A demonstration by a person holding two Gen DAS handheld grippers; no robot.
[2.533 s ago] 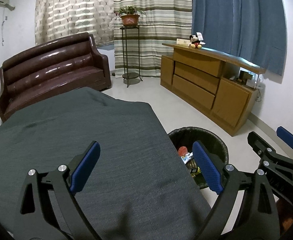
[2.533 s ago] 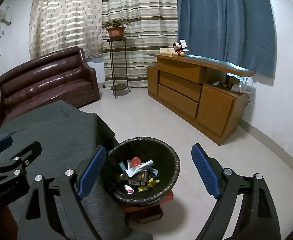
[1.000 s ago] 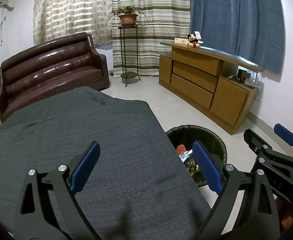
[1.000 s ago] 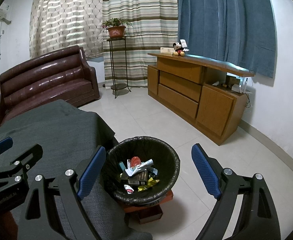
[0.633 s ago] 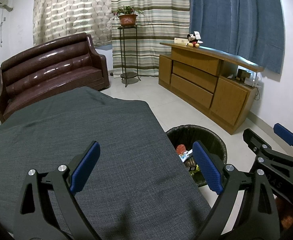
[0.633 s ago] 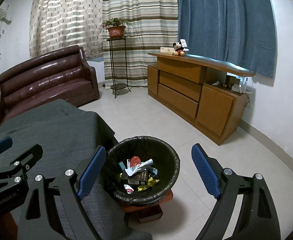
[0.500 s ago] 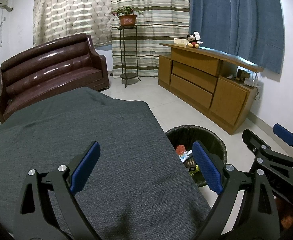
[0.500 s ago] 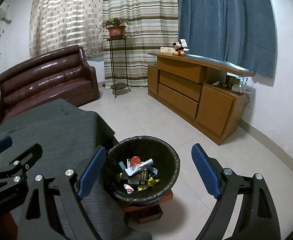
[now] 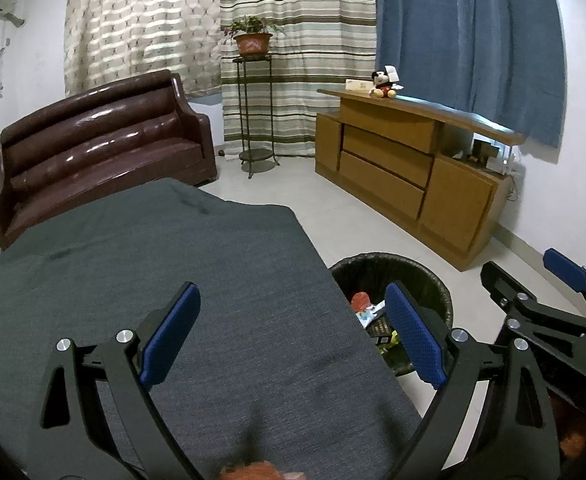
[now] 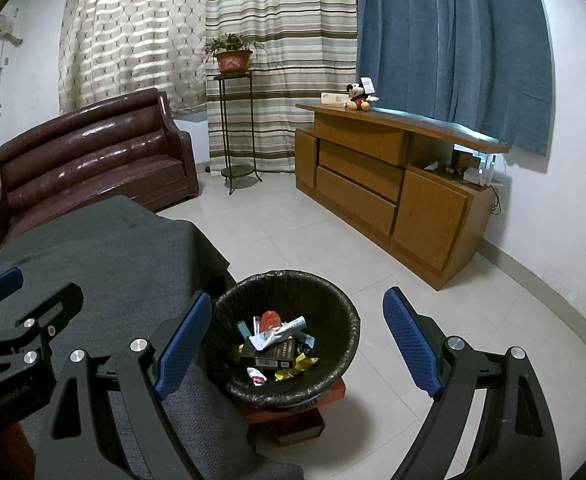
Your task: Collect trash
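— Checking grippers: how are the jaws standing?
— Left gripper (image 9: 293,336) is hanging wide and empty over the grey tablecloth (image 9: 173,264); right gripper (image 10: 297,344) is gaping wide over the black bin (image 10: 287,336).
— Trash?
— Wrappers (image 10: 279,344) are lying inside the bin, beside the table; the wooden cabinet (image 10: 381,188) is standing beyond

The near edge of the grey-covered table (image 9: 197,288) is running out of the left wrist view at the bottom, and its right edge is covering part of the black bin (image 9: 433,292). An orange-brown blur (image 9: 253,473) at the bottom edge is staying unidentifiable. In the right wrist view, the bin (image 10: 349,332) is hiding most of the red box (image 10: 335,394) beneath it. Items in the sideboard's open shelf (image 10: 459,164) are appearing too small to identify.
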